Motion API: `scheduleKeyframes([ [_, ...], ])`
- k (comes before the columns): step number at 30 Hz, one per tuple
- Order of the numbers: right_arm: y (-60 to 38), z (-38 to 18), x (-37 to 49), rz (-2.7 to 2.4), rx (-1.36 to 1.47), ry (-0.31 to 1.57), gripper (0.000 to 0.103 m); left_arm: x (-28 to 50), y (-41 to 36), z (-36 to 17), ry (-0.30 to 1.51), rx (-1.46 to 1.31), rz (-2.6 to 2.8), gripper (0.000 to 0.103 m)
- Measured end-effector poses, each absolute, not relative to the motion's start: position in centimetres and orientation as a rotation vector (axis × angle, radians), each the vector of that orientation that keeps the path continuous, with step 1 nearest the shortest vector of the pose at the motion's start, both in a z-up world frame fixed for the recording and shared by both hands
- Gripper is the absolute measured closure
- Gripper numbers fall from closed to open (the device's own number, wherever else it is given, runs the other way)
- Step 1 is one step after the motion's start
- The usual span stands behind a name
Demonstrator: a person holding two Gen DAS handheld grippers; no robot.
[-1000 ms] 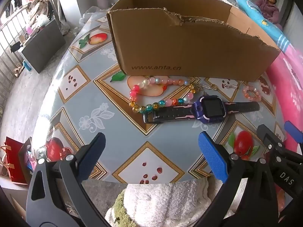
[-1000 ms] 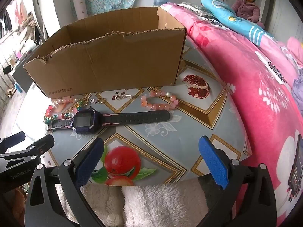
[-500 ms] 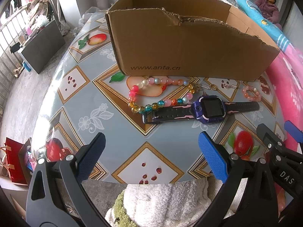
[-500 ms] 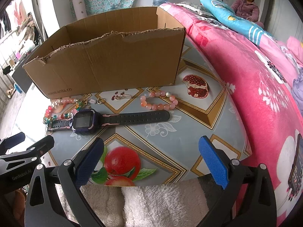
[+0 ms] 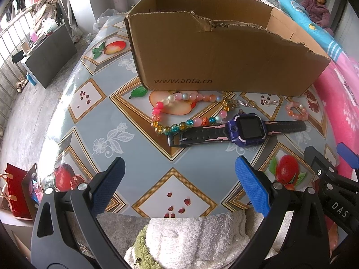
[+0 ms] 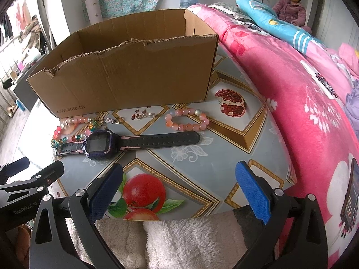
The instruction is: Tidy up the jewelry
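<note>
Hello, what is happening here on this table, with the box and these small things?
A person holds two claws, both open and empty, at the near edge of the table. The left claw and right claw touch nothing. The jewelry lies in front of the cardboard box: a multicolored bead bracelet, a purple watch, a pink bead bracelet and small metal pieces. None of it is in the box yet.

Purple watch (image 5: 246, 129), bead bracelets (image 5: 186, 114) lie before open cardboard box (image 5: 219, 51).

Soft daylight, sharp, fisheye-warped edges
</note>
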State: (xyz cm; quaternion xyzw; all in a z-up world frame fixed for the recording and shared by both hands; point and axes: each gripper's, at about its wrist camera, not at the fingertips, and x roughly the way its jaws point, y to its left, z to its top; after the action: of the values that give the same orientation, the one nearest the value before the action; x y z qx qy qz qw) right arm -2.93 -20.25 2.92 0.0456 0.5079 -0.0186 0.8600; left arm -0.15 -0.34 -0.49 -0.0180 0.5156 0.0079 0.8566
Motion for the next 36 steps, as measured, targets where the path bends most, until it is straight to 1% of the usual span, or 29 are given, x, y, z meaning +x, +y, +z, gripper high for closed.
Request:
scheduleKeyframes([
  [36,-20.37,3.55,-2.89,-0.045,0.092,1.062,0.005,-0.27,-0.65,-0.39,1.087,-0.039,0.014,0.008],
])
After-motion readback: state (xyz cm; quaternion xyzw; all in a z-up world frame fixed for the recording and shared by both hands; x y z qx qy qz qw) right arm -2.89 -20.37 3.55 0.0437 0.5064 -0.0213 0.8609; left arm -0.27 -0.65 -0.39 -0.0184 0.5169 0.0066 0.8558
